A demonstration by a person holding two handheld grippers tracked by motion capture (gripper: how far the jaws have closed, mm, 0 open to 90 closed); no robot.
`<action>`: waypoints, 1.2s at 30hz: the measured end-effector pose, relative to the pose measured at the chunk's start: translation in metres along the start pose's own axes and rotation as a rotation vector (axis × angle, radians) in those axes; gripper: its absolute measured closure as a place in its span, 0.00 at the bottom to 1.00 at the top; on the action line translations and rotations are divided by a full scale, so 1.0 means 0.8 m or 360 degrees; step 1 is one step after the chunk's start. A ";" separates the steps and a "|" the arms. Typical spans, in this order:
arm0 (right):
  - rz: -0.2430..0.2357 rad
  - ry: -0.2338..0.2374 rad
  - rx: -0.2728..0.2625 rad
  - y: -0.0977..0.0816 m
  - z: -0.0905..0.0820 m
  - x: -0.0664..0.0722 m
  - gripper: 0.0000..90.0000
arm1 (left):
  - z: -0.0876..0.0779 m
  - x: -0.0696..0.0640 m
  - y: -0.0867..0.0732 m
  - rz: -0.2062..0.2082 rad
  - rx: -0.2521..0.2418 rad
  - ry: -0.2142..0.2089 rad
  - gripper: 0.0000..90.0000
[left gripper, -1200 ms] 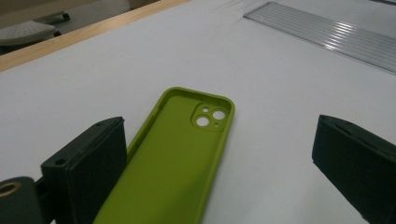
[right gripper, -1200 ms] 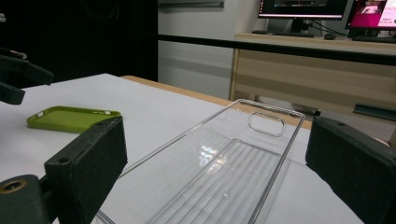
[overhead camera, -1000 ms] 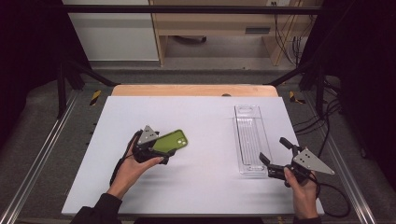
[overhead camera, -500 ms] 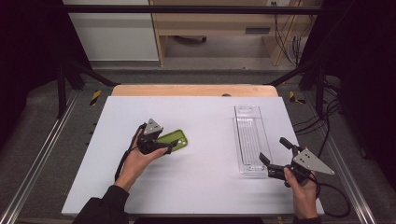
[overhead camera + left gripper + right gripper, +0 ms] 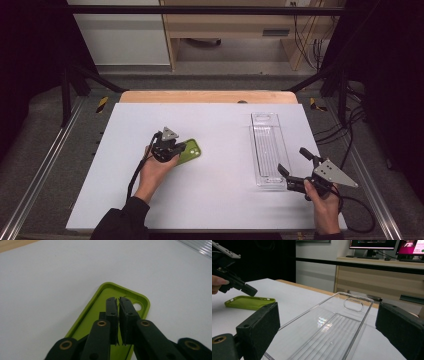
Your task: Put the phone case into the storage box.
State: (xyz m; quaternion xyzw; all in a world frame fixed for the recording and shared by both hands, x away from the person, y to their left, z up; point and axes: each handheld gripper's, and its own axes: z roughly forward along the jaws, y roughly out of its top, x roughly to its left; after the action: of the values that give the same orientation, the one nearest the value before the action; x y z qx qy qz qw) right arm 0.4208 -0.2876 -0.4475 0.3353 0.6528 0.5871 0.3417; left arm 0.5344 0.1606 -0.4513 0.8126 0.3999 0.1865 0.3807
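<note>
I see the big white table (image 5: 210, 200) from above, with a wooden edge at its far side. On its right half lies a long clear tray (image 5: 268, 150), and I can see nothing inside it. My right gripper view looks along that tray (image 5: 329, 332) from its near end and shows ribs on its floor and a rounded hole at the far end, which the high view makes harder to read. That view also shows a wooden desk and screens far behind the table.

Left of the middle lies the green phone case (image 5: 189, 151), flat on the table with its hollow side up. My left gripper view shows the inside of the case (image 5: 105, 293), its raised rim and a small round hole near one corner. The case (image 5: 249, 302) is empty.

My left tongs (image 5: 176, 150) hang just over the near end of the case. Their jaws have just been closing and now stand almost together, with nothing between them (image 5: 118, 301).

My right tongs (image 5: 292, 166) sit at the near end of the tray. Their jaws stand wide apart, with the tray's end between them, and I cannot see the pads touching it.
</note>
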 end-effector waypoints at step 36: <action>-0.0013 -0.0014 0.0029 -0.005 -0.001 -0.001 0.07 | 0.001 -0.019 -0.031 -0.0091 0.0191 -0.0040 1.00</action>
State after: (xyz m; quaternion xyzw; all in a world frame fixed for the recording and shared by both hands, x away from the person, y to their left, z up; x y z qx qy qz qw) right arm 0.4203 -0.2887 -0.4511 0.3383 0.6578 0.5784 0.3439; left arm 0.5128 0.1580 -0.4704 0.8245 0.4286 0.1409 0.3415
